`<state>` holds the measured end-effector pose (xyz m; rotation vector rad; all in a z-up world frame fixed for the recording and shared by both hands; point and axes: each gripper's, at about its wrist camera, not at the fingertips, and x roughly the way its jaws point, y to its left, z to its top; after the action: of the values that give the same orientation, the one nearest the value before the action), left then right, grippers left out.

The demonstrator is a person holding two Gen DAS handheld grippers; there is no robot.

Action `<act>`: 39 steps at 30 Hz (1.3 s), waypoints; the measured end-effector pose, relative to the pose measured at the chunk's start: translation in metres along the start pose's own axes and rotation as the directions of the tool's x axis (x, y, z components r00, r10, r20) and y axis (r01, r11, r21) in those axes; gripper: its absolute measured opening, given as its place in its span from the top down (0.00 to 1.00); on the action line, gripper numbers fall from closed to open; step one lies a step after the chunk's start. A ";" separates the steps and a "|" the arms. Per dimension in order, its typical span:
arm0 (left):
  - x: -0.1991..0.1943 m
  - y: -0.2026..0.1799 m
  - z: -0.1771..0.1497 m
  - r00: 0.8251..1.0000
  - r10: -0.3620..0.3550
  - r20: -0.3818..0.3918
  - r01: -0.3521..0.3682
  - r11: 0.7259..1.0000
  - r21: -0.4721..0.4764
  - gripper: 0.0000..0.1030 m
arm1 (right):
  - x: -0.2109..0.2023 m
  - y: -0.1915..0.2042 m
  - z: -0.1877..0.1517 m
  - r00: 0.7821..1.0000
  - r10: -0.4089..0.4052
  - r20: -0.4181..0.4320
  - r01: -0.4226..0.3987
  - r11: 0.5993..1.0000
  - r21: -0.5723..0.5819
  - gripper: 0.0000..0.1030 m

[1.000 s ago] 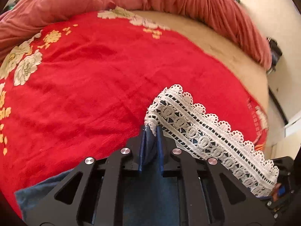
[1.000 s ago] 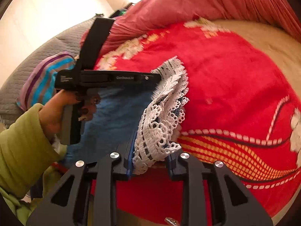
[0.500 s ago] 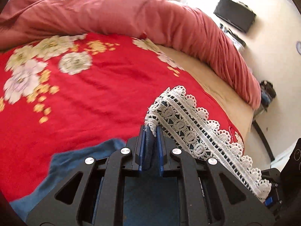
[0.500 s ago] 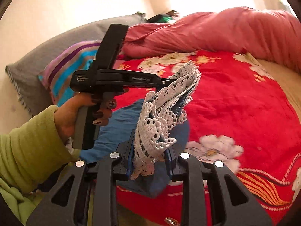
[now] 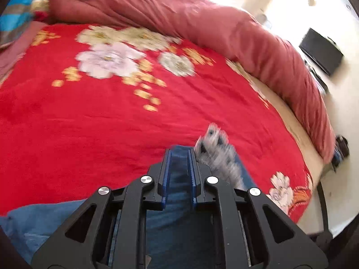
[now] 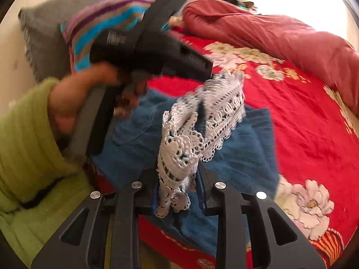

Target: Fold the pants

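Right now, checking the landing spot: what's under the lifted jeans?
Under the jeans lies the red floral bedspread. Whatever sits directly beneath the denim is covered.

Blue pants (image 6: pixel 242 157) with white lace hem (image 6: pixel 179 148); red floral bedspread (image 5: pixel 89 116).

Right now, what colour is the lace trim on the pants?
White, on blue denim pants; the lace trim shows best in the right wrist view.

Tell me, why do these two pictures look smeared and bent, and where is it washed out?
Left wrist view: motion smear on the lace hem and the bedspread's flowers; window glare bleaches the upper right. Right wrist view: the hand and the left gripper are blurred, the lace nearer the lens sharper; top edge overexposed. Both bulge, fisheye, with dark corners.
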<state>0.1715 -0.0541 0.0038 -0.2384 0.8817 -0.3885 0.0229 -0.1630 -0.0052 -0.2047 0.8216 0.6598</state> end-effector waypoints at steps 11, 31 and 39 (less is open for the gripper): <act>-0.033 0.056 -0.022 0.997 -0.064 0.049 0.073 0.977 -0.199 0.81 | -0.005 0.037 0.006 0.988 0.156 -0.018 -0.157 0.982 -0.102 0.52; 0.002 0.047 -0.035 0.993 -0.104 -0.052 0.087 0.962 -0.260 0.90 | 0.082 -0.185 0.050 0.977 0.203 -0.067 -0.145 0.859 0.491 0.65; -0.025 0.033 -0.022 0.999 0.016 0.029 -0.012 0.992 -0.123 1.00 | 0.054 -0.178 0.056 0.996 0.072 0.054 -0.088 0.910 0.406 0.91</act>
<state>0.1474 -0.0150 -0.0044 -0.3500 0.8786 -0.3174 0.1938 -0.2539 -0.0214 0.2224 0.9160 0.5521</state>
